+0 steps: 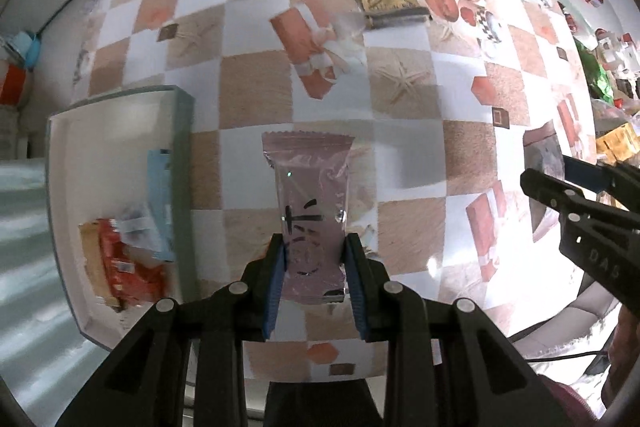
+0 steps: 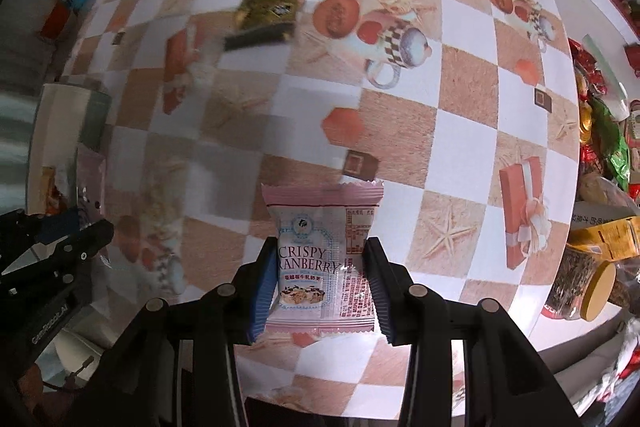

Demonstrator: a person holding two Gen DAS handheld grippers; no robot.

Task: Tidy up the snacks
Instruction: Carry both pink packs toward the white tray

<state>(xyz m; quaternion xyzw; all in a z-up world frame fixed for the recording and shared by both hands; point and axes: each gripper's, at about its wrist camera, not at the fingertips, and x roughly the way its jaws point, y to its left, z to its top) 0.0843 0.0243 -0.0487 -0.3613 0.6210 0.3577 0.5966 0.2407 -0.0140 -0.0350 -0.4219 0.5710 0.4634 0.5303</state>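
Both hand-held grippers are gripping pink packets, left (image 1: 314, 263) & right (image 2: 320, 283); tray (image 1: 120, 99) is holding a few snacks, tons still cluttering desk (image 1: 400, 147).

left tongs (image 1: 314, 263) and right tongs (image 2: 320, 279) both clamped, pointing forward.
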